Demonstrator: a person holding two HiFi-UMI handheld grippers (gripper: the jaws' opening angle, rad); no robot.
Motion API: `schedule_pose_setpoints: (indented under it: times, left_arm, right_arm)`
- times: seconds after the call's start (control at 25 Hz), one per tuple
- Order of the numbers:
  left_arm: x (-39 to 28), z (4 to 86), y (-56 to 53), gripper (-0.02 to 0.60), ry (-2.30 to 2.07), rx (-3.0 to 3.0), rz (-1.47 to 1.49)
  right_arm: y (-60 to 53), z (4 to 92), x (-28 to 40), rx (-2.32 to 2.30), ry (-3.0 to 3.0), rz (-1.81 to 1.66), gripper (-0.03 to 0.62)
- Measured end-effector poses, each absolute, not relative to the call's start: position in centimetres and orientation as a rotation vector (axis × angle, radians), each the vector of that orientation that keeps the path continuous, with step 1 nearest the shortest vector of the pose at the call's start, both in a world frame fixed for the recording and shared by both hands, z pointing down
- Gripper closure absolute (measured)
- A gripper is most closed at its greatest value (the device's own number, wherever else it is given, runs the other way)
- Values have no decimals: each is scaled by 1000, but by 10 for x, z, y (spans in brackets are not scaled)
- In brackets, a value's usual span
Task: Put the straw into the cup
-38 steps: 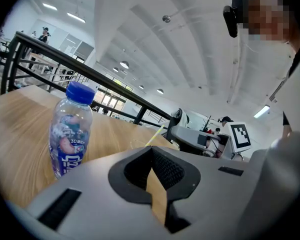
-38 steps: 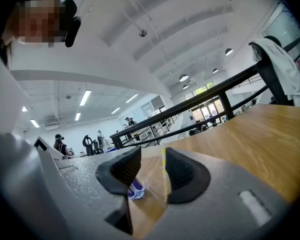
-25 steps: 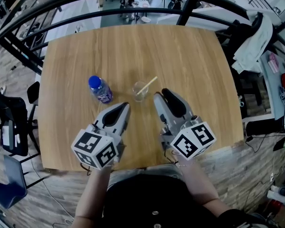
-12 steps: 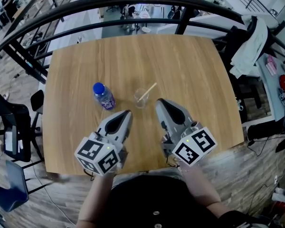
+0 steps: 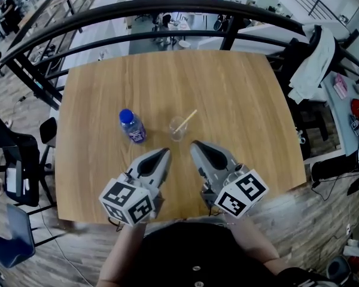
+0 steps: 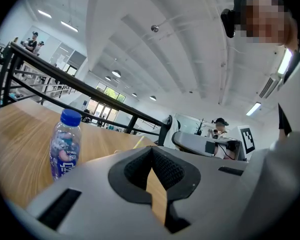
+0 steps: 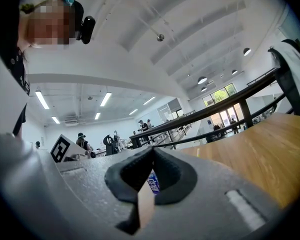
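A clear plastic cup [image 5: 178,129] stands on the wooden table [image 5: 239,94] with a pale straw [image 5: 186,120] leaning in it, its top pointing to the far right. My left gripper [image 5: 163,153] is shut and empty, short of the cup on its near left. My right gripper [image 5: 195,144] is shut and empty too, just near and right of the cup, not touching it. In the left gripper view the jaws [image 6: 151,149] meet, and the straw's tip [image 6: 138,142] shows beyond them. In the right gripper view the closed jaws [image 7: 152,150] hide the cup.
A small water bottle with a blue cap [image 5: 131,126] stands left of the cup, also seen as the bottle [image 6: 65,144]. A black railing [image 5: 167,34] curves behind the table. Dark chairs [image 5: 18,154] stand at the left, a jacket [image 5: 314,58] hangs at the right.
My right gripper's jaws have closed from open. Both grippers have drawn back from the cup toward the table's near edge. The straw stays in the cup.
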State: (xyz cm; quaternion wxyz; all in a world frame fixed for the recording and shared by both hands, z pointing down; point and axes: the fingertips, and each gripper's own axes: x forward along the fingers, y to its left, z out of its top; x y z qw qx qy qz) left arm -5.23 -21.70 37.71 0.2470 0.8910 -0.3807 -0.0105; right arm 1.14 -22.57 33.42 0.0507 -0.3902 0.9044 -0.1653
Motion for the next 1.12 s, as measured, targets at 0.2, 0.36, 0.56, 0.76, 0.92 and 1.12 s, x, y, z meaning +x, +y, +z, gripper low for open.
schedule_pose_setpoints:
  times: [0.2,0.36,0.56,0.76,0.92,1.12]
  left_arm:
    - [-53,386,-214,565,-1042,2407,-15]
    - [-54,388,-214,565,-1050,2397,-7]
    - [-55,391,-214,565,-1058,2389,-3]
    - [-56,394,-215,565,-1059,2374,-11]
    - [-57,395,-215,565,-1059,2367,-16]
    - [-57,397,-216,565,-1064,2362,-15]
  right_arm:
    - [-224,337,7,-1177,2781,-501,595]
    - [-224,341,7,-1181,2799,-512,595]
    - [-226,345,6,-1178,2825,-510,595]
    - [-226,351,8,-1185,2841,-520,595]
    - [-227,354,9,-1188,2846,-527,595]
    - [-226,355,6,-1166,2859,-529,595]
